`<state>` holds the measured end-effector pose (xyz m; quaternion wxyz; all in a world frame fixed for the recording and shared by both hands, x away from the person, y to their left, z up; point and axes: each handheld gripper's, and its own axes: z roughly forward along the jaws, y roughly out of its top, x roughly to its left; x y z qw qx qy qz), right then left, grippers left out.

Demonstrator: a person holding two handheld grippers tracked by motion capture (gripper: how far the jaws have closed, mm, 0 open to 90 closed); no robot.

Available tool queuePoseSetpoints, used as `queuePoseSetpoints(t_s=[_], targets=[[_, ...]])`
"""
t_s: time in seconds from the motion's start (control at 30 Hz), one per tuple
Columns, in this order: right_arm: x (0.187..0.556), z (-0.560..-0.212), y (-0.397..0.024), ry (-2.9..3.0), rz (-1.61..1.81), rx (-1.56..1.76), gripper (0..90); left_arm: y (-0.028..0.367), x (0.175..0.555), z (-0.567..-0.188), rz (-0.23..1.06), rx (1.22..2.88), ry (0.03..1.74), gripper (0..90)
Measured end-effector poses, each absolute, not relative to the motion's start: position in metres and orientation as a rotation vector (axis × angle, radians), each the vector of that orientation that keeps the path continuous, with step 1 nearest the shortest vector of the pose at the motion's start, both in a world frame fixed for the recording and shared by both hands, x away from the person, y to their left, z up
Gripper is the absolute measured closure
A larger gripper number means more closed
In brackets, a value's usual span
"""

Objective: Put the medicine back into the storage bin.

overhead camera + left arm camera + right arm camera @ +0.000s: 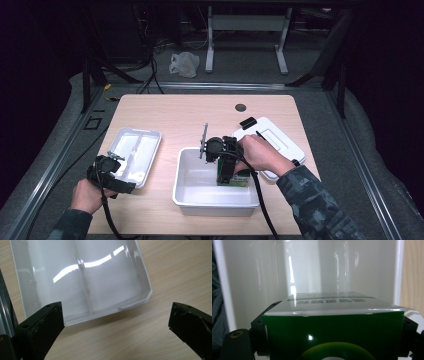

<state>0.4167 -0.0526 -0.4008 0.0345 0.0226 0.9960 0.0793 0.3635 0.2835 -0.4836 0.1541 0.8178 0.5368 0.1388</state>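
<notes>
A green box with a white printed top (334, 337) sits between the jaws of my right gripper (335, 325), which is shut on its two sides. In the high view the right gripper (227, 172) points down and holds the green box (241, 179) low inside the white bin (215, 206), at its right side. My left gripper (122, 181) rests near the table's front left, by the near corner of a shallow white divided tray (135, 150). Its jaws are wide open around bare wood, with the left gripper (115, 317) just short of the tray (82, 277).
A white lid (277, 137) with a small black piece (248, 122) lies right of the bin, under the person's right hand. A dark round hole (240, 107) marks the table's far side. Table edges are close on the left and front.
</notes>
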Motion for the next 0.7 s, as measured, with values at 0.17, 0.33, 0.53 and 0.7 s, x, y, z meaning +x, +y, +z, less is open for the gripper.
queuePoseSetpoints(t_s=[0.17,0.33,0.53,0.7], targets=[[0.419,-0.426,-0.058,3.077,0.210,0.052,15.6,0.283,0.364,-0.484,0.400,2.341,1.542,0.0],[0.423,-0.436,-0.067,3.072,0.184,0.069,15.5,0.284,0.364,-0.484,0.393,2.338,1.539,0.0],[0.426,-0.446,-0.074,3.057,0.193,0.109,15.3,0.283,0.363,-0.484,0.393,2.336,1.541,0.0],[0.426,-0.452,-0.074,3.070,0.175,0.098,15.2,0.284,0.364,-0.484,0.393,2.340,1.539,0.0]])
